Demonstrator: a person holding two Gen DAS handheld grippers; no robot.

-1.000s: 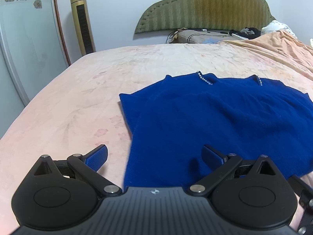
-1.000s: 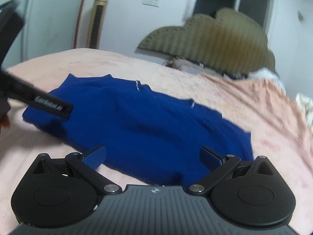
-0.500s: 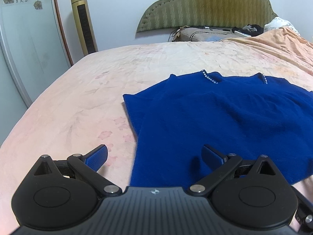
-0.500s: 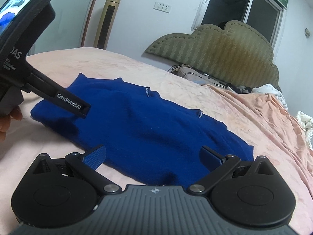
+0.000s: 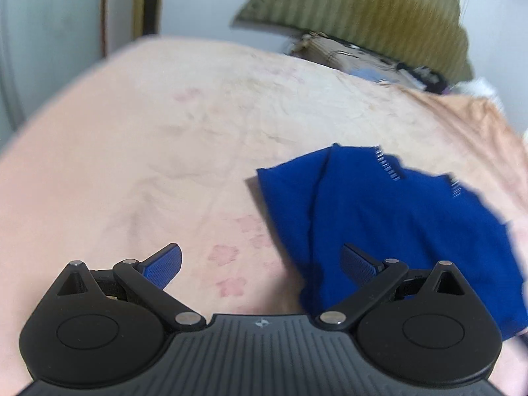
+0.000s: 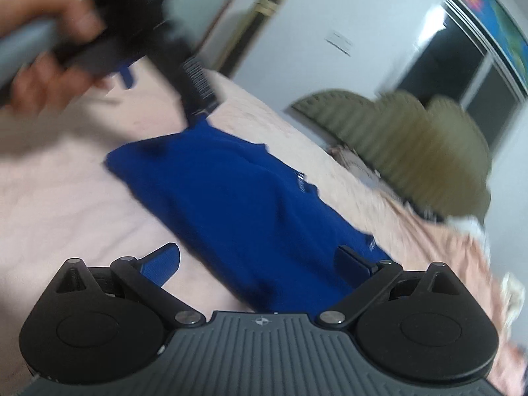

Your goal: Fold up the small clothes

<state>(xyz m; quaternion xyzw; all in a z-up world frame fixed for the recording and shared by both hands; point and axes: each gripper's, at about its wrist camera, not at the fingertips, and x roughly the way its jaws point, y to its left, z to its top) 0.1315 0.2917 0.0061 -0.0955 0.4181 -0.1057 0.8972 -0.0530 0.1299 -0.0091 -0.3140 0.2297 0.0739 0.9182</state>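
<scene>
A dark blue knit top [image 5: 389,217] lies spread on the pink bedspread, its beaded neckline toward the headboard. My left gripper [image 5: 260,264] is open above the bedspread, its right finger over the top's near left edge and its left finger over bare bedspread. My right gripper [image 6: 257,262] is open too, hovering above the top [image 6: 231,198] near its lower hem. Nothing sits between either pair of fingers. The left gripper's body [image 6: 109,33], held by a hand, shows blurred at the upper left of the right wrist view.
The pink floral bedspread [image 5: 148,165] stretches wide to the left of the top. An olive padded headboard [image 5: 356,26] and some clutter stand at the far end. A gold tower fan [image 6: 260,23] stands by the wall. An orange blanket [image 5: 478,125] lies at the right.
Both views have swung and blurred. The left gripper has shifted left, so the top now sits to its right. The right gripper has tilted, and the hand with the left gripper has risen.
</scene>
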